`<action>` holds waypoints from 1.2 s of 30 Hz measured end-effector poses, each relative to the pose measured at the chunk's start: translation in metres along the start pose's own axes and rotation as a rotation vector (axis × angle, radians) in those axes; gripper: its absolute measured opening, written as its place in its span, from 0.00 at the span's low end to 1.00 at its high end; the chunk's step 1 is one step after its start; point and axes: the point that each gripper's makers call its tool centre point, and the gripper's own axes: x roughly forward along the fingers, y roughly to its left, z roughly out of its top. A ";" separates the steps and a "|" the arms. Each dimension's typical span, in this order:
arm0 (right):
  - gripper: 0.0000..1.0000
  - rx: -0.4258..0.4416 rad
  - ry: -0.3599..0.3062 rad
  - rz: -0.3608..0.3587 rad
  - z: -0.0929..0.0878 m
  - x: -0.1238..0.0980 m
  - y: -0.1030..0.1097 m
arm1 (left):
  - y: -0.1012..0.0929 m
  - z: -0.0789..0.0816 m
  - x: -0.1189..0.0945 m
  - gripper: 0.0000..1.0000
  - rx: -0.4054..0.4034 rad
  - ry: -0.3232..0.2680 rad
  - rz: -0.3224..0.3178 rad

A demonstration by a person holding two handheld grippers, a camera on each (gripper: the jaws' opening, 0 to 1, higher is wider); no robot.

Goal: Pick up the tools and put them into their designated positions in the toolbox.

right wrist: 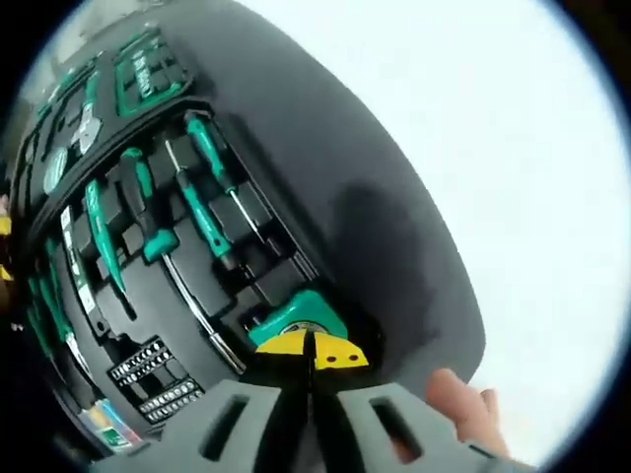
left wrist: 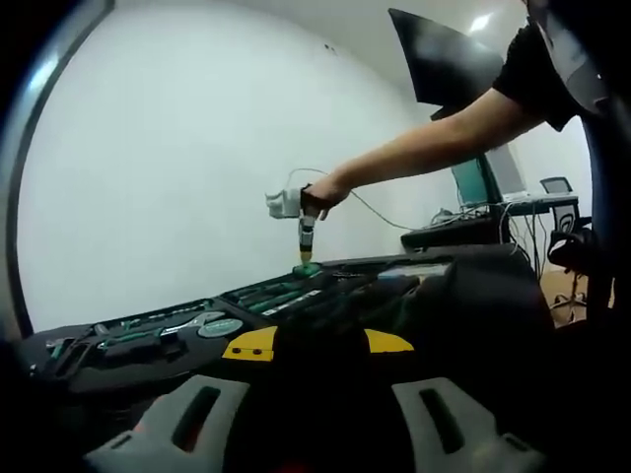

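Right gripper (right wrist: 313,357), jaws pinched narrow at lower centre on a rigid, light green-cased tool (right wrist: 296,317); grip its flat sides.

The left gripper view looks low across the open black toolbox (left wrist: 296,296) toward twelve o'clock; the right gripper view faces down close over it (right wrist: 197,246).

An open toolbox (right wrist: 246,246) lies flat, screwdrivers (right wrist: 202,212) seated side by side in its moulded slots, with rows of small bits (right wrist: 158,379) nearer the right gripper view's camera. The right gripper (right wrist: 313,347) points down at a tool (right wrist: 296,313) at the tray's edge. In the left gripper view, a person's arm (left wrist: 424,148) reaches over the toolbox; a desk (left wrist: 523,202) with a monitor (left wrist: 471,182) stands behind.
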 end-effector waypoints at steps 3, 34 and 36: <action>0.00 0.035 -0.074 0.002 -0.001 -0.003 0.002 | 0.000 0.000 0.000 0.30 -0.003 -0.001 0.001; 0.24 0.422 -1.023 -0.071 -0.008 -0.159 0.073 | -0.001 0.006 -0.002 0.31 -0.014 -0.033 -0.014; 0.23 0.454 -1.084 -0.049 -0.003 -0.176 0.074 | 0.000 0.005 -0.001 0.31 -0.015 -0.027 -0.015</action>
